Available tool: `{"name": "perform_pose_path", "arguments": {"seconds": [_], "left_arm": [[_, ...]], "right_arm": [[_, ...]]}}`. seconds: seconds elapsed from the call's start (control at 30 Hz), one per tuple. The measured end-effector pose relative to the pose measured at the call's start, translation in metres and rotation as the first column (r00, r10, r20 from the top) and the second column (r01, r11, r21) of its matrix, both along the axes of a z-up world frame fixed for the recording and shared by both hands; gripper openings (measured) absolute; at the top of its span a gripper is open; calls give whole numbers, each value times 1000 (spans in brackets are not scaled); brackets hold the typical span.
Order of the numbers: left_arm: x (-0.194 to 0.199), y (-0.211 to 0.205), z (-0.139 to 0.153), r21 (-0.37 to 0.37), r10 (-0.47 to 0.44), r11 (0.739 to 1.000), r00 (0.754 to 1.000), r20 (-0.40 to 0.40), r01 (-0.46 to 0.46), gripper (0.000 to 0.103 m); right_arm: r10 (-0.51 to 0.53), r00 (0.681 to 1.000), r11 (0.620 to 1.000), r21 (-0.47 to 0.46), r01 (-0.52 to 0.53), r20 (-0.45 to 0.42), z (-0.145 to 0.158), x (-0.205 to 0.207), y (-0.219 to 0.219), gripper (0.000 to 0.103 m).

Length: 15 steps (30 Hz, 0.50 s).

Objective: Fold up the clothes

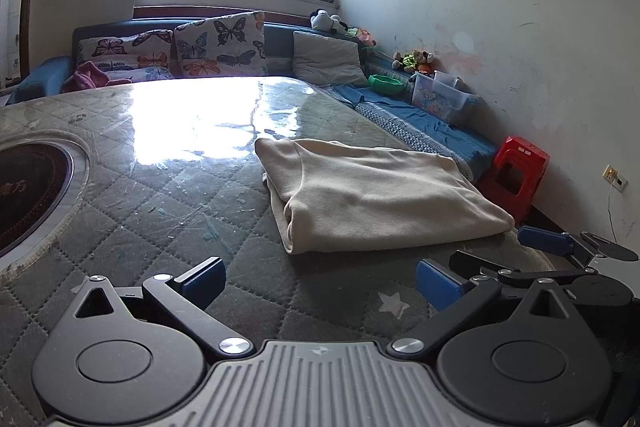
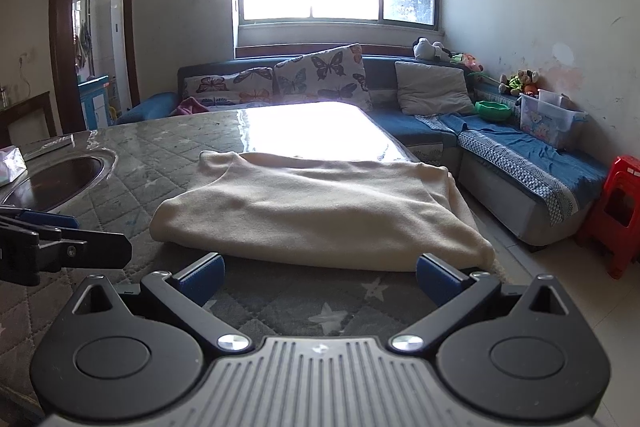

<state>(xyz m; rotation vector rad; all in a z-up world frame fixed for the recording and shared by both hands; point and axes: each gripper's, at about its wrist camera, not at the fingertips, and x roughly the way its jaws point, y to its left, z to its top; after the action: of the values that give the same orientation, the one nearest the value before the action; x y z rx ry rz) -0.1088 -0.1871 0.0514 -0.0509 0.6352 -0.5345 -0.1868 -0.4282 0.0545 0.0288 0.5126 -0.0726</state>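
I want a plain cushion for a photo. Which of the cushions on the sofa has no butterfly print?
The grey cushion, rightmost of the three, near the sofa's corner. The two cushions left of it carry butterflies.

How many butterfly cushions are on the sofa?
2: one butterfly cushion stands upright at the sofa back; another lies lower, left of it. More may be hidden behind the table.

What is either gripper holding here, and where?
Nothing: left gripper and right gripper are open, short of the folded cream garment.
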Motion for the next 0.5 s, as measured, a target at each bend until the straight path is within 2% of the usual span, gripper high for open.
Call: {"name": "perform_pose_path", "arguments": {"seconds": [0.5], "left_arm": [[-8, -1, 0, 7, 5, 1000, 1000, 1, -5, 103]], "right_arm": [[-4, 1000, 1000, -5, 4, -7, -2, -6, 7, 103]]}}
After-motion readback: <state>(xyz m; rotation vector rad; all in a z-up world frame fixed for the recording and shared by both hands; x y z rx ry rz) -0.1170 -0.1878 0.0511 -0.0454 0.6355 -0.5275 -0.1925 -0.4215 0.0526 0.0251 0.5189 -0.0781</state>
